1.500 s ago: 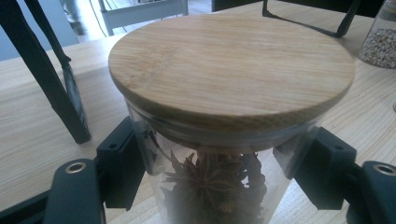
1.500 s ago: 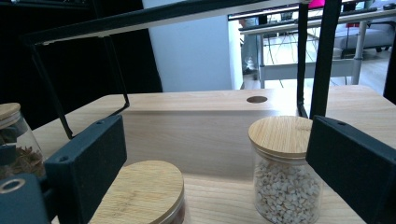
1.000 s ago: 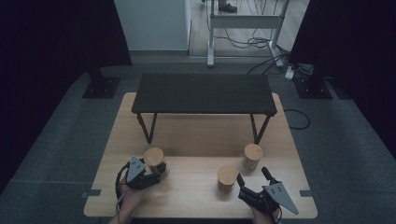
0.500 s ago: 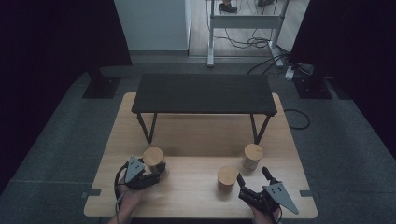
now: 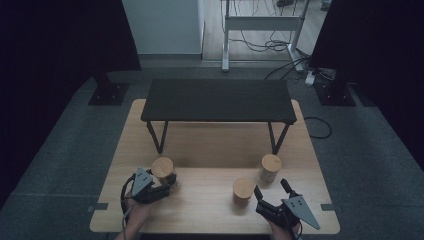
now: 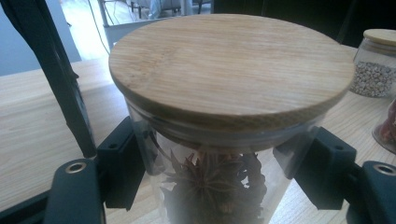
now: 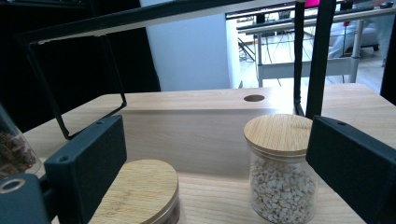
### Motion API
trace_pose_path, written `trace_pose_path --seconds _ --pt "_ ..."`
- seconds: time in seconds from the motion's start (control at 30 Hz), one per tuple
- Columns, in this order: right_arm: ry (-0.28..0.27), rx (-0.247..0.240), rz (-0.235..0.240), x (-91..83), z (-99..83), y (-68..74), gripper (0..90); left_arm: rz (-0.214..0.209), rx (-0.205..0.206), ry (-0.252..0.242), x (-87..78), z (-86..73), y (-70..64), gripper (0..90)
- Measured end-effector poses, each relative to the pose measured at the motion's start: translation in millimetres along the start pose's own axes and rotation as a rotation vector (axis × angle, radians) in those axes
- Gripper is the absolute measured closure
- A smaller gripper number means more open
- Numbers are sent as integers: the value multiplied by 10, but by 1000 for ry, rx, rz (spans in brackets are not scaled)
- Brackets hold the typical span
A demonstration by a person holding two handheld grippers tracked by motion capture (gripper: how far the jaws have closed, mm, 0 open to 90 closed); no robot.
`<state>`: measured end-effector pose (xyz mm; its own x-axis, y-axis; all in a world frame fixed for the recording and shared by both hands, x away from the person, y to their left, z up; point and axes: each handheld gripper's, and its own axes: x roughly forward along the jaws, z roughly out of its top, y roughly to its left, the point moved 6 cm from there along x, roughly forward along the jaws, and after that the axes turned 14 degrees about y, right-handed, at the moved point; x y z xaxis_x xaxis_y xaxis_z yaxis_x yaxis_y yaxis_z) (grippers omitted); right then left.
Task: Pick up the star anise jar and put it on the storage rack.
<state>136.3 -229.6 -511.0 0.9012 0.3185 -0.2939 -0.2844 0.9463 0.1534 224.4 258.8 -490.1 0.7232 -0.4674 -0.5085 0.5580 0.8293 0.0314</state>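
Three lidded jars stand on a pale wooden table (image 5: 210,145) amid dark curtains; the left gripper (image 5: 167,186) clasps the star-anise jar (image 6: 210,186), while the right gripper (image 5: 272,192) hovers wide apart.

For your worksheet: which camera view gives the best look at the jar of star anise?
The left gripper view: the star anise jar sits close between the jaws, wooden lid and contents plain. The high view shows it small, mostly lid. The right gripper view catches a sliver at its left edge.
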Motion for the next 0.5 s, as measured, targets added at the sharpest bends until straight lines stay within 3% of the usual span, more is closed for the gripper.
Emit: trace_pose_path --seconds 0.5 --pt "0 -1 -1 1 -1 -1 53 -6 -2 -16 -39 28 10 266"
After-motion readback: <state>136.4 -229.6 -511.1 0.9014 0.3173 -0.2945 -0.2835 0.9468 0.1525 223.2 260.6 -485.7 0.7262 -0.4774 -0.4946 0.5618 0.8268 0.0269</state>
